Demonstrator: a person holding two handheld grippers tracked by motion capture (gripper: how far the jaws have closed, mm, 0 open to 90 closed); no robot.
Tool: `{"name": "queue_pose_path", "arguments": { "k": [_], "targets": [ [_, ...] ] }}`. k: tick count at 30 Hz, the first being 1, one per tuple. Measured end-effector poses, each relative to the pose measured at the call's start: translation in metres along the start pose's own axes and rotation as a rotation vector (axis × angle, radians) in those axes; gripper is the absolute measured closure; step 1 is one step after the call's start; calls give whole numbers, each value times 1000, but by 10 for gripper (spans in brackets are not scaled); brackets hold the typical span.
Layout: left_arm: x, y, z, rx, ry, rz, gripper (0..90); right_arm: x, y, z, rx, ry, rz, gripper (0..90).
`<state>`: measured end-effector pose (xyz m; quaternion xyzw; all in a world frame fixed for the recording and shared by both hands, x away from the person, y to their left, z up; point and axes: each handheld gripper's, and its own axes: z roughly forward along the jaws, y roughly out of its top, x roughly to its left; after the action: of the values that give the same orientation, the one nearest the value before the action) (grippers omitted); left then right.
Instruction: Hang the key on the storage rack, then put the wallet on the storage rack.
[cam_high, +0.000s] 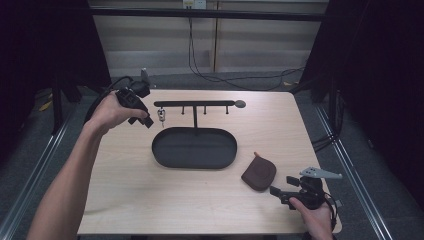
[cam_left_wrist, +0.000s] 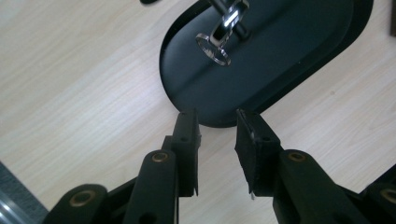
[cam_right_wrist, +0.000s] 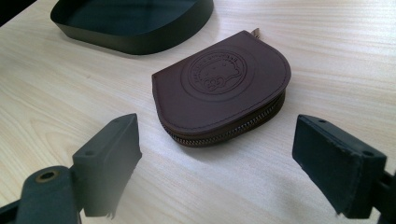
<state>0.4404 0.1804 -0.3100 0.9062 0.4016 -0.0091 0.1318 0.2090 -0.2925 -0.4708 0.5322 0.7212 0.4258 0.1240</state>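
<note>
At far left, the left gripper (cam_high: 141, 117) is held above the counter (cam_high: 125, 190), just beside the left end of a black hook rack (cam_high: 195, 104). Its jaws stand slightly apart with nothing between them, pointing toward the rack. From the rack's leftmost hook hangs a small metal key ring (cam_high: 161, 116), close to the jaws but not touched by them; in the left gripper view the key ring (cam_left_wrist: 219, 44) shows above the tray floor. The rack's post rises from the rear rim of a black oval tray (cam_high: 162, 155), which sits at the middle of the counter. To the right of the tray lies a brown zipped coin pouch (cam_high: 259, 173), flat on the wood, with a round embossed emblem on its upper face (cam_right_wrist: 219, 88). At the near right corner, the right gripper (cam_high: 281, 187) rests low, its jaws spread wide, empty and aimed at the pouch, near it but apart.
</note>
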Motion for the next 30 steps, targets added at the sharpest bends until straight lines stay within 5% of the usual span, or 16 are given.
{"name": "queue_pose_path", "arguments": {
  "k": [13, 18, 21, 30],
  "targets": [
    [-7, -45, 7, -148, -25, -3, 508, 0, 0, 0, 0, -3, 1, 151],
    [-9, -65, 12, -213, -48, -15, 491, 0, 0, 0, 3, -3, 7, 155],
    [-10, -75, 18, -246, -8, -45, 538, -1, 0, -1, -1, -2, 8, 158],
    [-20, -111, 31, -395, -36, -27, 489, -2, 1, 0, -10, 3, 17, 175]
  ]
}}
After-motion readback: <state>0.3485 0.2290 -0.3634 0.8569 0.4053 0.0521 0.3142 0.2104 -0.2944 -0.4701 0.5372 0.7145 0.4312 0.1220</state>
